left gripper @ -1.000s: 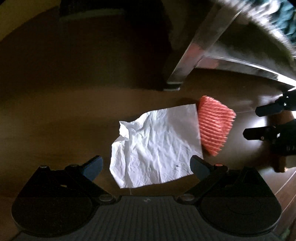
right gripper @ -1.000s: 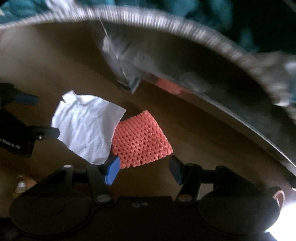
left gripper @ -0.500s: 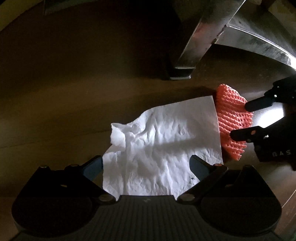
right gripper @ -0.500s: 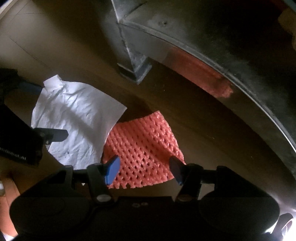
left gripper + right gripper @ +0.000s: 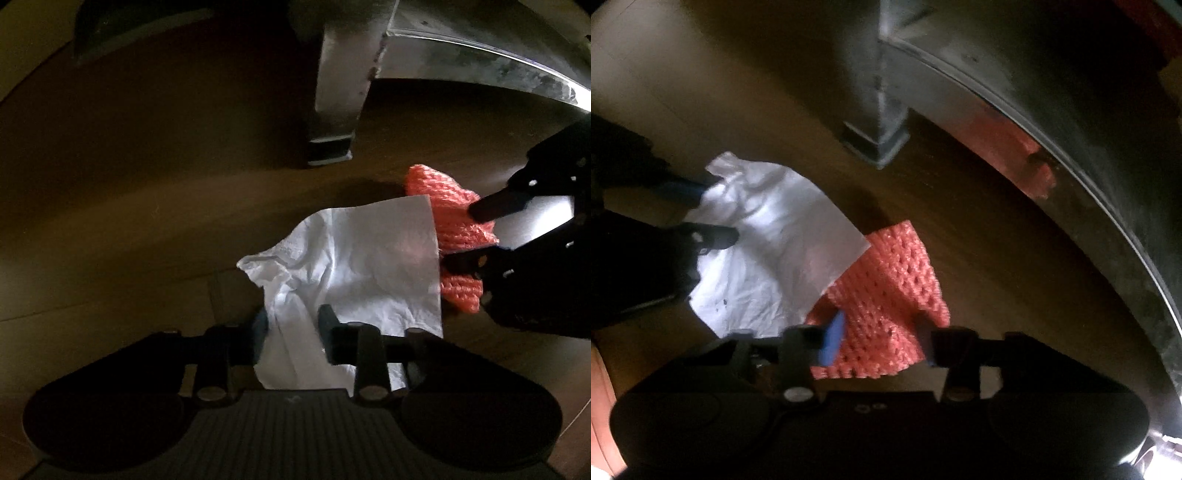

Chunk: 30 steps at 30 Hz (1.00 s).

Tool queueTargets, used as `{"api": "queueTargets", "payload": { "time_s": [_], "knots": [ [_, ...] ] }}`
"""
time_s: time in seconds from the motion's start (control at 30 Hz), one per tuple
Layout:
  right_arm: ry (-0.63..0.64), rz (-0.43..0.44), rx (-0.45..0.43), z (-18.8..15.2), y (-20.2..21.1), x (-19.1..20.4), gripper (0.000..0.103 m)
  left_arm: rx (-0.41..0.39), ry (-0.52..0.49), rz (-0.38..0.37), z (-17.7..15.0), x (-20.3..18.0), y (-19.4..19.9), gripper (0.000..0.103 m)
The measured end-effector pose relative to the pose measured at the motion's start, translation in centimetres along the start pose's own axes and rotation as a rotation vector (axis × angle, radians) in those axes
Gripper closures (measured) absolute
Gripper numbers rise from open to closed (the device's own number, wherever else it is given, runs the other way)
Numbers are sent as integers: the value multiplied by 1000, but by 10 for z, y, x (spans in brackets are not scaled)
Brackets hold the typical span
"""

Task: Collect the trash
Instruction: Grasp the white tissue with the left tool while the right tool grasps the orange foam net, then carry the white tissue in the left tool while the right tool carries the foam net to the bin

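White tissue (image 5: 354,266) and an orange foam net (image 5: 886,295) lie side by side on the dark wooden floor (image 5: 129,221), just in front of a metal leg (image 5: 336,92). One corner of the tissue overlaps the net's edge.

Both are being picked up at once. The left gripper (image 5: 291,328) points down at the near, crumpled side of the tissue. Its jaws have just been closing and now stand narrow, with a bunched fold of the paper pinched between them. The right gripper (image 5: 882,336) comes down over the near part of the net. Its jaws have just been closing too, and the net sits between the blue pads (image 5: 833,339), buckled into a ridge, so they look to be gripping it, though motion blur keeps me from being sure how firmly.

I'd say the grasping step is about finished and the lift comes next. It calls for both hands to rise together or slightly apart, so the overlapping corner slides free without dragging. The tissue is thin, and only a fold of it is caught, so it could tear or slip. The net is springy and may pop out of a loose grip. No bin is visible from here.
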State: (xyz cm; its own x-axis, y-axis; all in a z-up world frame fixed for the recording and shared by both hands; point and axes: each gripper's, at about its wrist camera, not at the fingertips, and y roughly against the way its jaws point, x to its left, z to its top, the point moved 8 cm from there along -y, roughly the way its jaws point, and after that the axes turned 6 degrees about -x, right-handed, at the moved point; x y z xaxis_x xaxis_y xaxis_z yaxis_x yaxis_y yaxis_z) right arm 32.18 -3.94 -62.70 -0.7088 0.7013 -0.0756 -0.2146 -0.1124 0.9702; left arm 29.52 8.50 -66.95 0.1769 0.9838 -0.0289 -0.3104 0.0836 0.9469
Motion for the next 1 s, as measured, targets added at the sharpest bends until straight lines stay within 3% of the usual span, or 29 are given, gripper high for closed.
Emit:
{"api": "queueTargets", "payload": {
  "time_s": [0.03, 0.1, 0.27, 0.47, 0.6, 0.77, 1.0],
  "knots": [
    [12, -1, 4, 0, 2, 1, 85, 5, 4, -4, -1, 0, 0, 82],
    [18, -1, 12, 1, 4, 2, 88, 21, 24, -14, -3, 0, 0, 87],
    [-19, -3, 13, -2, 28, 1, 89, 39, 82, -31, -10, 8, 13, 91],
    [-50, -8, -32, 0, 84, -3, 89, 10, 122, -15, -4, 11, 49, 91],
    [-65, -4, -89, 4, 134, 0, 89, -21, 129, -7, 1, 17, 88, 91],
    [-89, -11, -190, 20, 207, 0, 89, -72, 139, 21, 8, 54, 150, 91],
    [-115, -8, -338, 39, 315, 10, 89, -178, 258, 96, 9, 88, 244, 91]
  ]
}}
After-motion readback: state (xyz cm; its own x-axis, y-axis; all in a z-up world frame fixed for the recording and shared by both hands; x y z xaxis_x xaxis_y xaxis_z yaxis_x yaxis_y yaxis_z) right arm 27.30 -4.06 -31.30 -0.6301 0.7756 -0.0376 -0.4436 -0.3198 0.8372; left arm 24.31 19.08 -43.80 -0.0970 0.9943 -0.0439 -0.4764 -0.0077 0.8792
